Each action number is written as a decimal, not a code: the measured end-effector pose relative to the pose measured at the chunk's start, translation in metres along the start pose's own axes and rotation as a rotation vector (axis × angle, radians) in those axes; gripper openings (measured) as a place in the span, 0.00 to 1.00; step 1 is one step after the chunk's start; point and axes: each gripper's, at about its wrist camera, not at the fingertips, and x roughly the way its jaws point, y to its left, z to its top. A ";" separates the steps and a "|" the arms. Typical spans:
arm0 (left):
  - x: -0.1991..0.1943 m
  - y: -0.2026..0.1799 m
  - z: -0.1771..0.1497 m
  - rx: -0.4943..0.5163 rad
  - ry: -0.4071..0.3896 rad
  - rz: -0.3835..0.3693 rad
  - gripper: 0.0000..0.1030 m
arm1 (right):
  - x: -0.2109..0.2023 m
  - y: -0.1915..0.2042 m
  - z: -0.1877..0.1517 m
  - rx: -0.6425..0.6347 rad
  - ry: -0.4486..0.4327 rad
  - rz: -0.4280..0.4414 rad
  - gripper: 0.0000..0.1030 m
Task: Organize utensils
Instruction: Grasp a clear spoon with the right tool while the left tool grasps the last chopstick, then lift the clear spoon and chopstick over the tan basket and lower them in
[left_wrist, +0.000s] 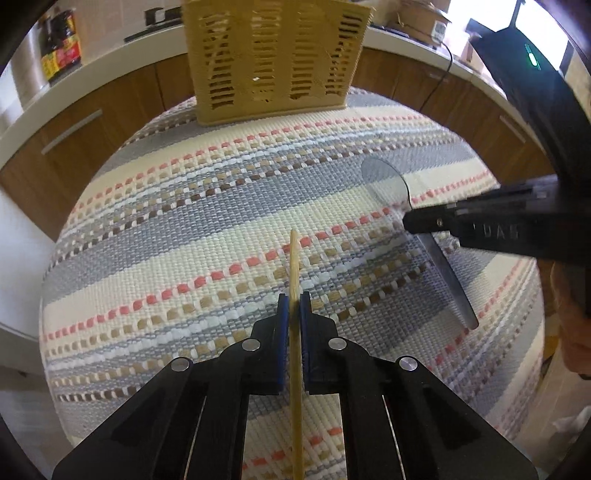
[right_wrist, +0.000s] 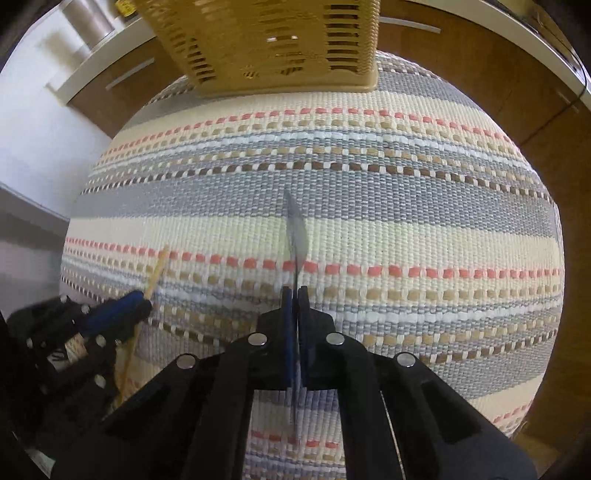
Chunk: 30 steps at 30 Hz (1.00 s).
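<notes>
My left gripper (left_wrist: 294, 301) is shut on a wooden chopstick (left_wrist: 294, 266) that runs forward between its blue pads over the striped mat (left_wrist: 184, 221). My right gripper (right_wrist: 294, 293) is shut on the handle of a metal spoon (right_wrist: 295, 229), seen edge-on with its bowl pointing away. From the left wrist view the spoon (left_wrist: 384, 181) hangs with its bowl tilted above the mat, and the right gripper (left_wrist: 417, 221) holds it from the right. The right wrist view shows the left gripper (right_wrist: 142, 301) with the chopstick (right_wrist: 157, 273) at lower left. A tan slotted utensil basket (left_wrist: 273, 62) stands at the mat's far edge.
The woven striped mat (right_wrist: 406, 206) covers a small table. Beyond it run brown cabinet fronts (left_wrist: 92, 129) under a white countertop with a dark sauce bottle (left_wrist: 61, 44) at the left. A black cable (left_wrist: 439, 77) hangs down at the right. White floor lies to the left.
</notes>
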 end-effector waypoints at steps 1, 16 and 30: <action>-0.004 0.002 0.000 -0.007 -0.009 -0.009 0.04 | -0.005 0.002 -0.006 -0.004 -0.007 0.014 0.02; -0.150 0.017 0.038 -0.017 -0.486 -0.100 0.04 | -0.131 0.015 -0.014 -0.064 -0.335 0.141 0.02; -0.206 0.020 0.151 -0.067 -0.846 -0.085 0.04 | -0.226 0.002 0.075 -0.098 -0.824 0.161 0.02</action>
